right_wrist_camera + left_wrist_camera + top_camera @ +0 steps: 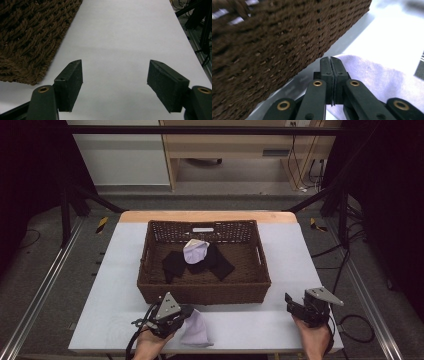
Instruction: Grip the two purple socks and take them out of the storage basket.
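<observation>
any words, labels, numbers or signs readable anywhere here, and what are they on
None can be read.
The dark brown woven wicker basket, the pale lilac cloth on the table and the white tabletop carry no lettering.
The yellow-and-black striped tape pieces on the floor are warning stripes with no words.
The black left tool and black right tool show no markings.

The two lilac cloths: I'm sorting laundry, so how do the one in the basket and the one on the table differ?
The basket cloth is bunched up, lying on black fabric; the table cloth lies flatter on the bare table. The basket cloth is free of both tongs; the table cloth lies right under the left tongs, whose jaws are shut. Both are pale lilac.
</observation>
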The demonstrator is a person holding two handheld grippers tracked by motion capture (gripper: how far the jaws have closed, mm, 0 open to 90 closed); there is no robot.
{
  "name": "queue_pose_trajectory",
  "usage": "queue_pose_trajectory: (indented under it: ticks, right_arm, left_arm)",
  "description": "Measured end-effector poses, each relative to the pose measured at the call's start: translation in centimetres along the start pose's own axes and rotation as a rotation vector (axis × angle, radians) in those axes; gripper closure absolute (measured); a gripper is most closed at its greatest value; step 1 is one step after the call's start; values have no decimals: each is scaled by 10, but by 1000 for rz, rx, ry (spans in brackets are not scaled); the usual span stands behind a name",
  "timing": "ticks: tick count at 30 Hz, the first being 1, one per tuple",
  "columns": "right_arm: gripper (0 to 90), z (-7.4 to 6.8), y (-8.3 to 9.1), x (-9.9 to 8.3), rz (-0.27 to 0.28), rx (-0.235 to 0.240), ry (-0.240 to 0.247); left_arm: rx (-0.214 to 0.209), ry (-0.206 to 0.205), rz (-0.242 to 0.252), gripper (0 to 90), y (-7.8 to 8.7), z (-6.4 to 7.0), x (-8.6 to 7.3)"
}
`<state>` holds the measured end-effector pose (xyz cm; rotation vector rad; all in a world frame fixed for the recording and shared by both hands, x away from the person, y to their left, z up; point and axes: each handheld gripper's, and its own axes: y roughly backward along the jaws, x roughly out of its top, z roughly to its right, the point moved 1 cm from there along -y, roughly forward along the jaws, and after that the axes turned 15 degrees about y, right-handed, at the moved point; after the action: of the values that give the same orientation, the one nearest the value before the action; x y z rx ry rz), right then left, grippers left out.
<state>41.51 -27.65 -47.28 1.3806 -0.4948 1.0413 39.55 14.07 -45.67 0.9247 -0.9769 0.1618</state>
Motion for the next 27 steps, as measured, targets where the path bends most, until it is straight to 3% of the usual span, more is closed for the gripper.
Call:
queue_pose_trajectory:
  ticks: [6,9,12,20,27]
  right_arm:
    - [283,0,-1,0,-5,4,0]
    - [283,0,-1,0,-6,6,-3]
    - [283,0,-1,0,-8,8,-2]
    - [283,0,-1,0,-9,8,-3]
    - [274,1,0,1,1,5,-10]
  left_arm:
    - [18,16,-25,832,-6,-2,-2]
    - [21,26,-13,737,-2,-3,-1]
    - [27,38,5,690,2,-3,1]
    - [-6,45,83,687,24,-1,10]
    - [9,39,163,607,47,0,24]
